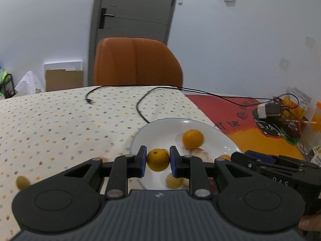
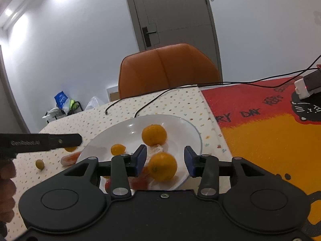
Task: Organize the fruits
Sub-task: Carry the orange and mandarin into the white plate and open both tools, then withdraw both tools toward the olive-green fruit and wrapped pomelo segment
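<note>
My left gripper [image 1: 158, 161] is shut on a small orange [image 1: 158, 160], held just above the near rim of a white plate [image 1: 160, 127]. A bigger orange [image 1: 192, 139] lies on that plate, and a blurred yellow fruit [image 1: 174, 181] shows below my fingers. In the right wrist view, my right gripper [image 2: 165, 160] stands open over the plate [image 2: 124, 132], with an orange [image 2: 163, 166] between its pads but touching neither. Farther back on the plate lie another orange [image 2: 154, 135] and a small orange [image 2: 118, 149]. The left gripper [image 2: 40, 142] reaches in from the left.
A small green fruit [image 2: 39, 164] lies on the dotted tablecloth [image 1: 60, 120], left of the plate. Red fruit [image 2: 70, 158] lies by the plate's left rim. Black cables [image 1: 140, 104] cross the table's far side. An orange chair [image 1: 136, 62] stands behind. A red-and-yellow mat [image 2: 270, 140] with a white device [image 2: 307, 86] is to the right.
</note>
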Demonstrator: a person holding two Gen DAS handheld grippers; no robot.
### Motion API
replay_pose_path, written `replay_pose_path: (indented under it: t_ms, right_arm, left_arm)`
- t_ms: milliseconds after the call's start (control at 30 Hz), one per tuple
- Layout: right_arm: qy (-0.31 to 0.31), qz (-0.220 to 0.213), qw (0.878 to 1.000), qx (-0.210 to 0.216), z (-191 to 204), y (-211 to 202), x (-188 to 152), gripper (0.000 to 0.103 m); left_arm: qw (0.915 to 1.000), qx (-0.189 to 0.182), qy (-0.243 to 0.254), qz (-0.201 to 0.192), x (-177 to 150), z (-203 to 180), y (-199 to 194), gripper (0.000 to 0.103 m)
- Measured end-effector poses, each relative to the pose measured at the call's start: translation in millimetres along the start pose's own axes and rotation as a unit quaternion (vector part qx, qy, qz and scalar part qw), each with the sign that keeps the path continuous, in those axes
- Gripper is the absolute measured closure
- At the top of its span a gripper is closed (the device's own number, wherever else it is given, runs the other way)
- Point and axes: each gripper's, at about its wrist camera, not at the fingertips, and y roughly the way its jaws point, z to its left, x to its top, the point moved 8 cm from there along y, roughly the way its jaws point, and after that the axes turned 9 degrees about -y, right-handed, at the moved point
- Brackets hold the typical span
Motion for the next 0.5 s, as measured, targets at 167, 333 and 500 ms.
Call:
replay_pose_path:
  t_ms: [167, 333, 500]
  right_arm:
    - [0.02, -0.006, 1.0, -0.011, -9.0, -8.9, -0.4, 0.061]
    - [0.019, -0.006, 1.0, -0.013, -7.4, -14.5, -1.9, 0.061]
    - [0.015, 0.0, 1.0, -0.006, 3.3, -11.2, -3.6, 0.061]
  left_arm:
    - [0.9997, -0.019, 0.015, 0.001, 4.6, -15.7, 5.0, 0.08]
    - [0.9994, -0.031, 0.014, 0.008, 5.6, -22.1, 9.4, 0.08]
    - [0.9995, -0.03, 0.005, 0.013, 6.4, -16.6, 6.5, 0.077]
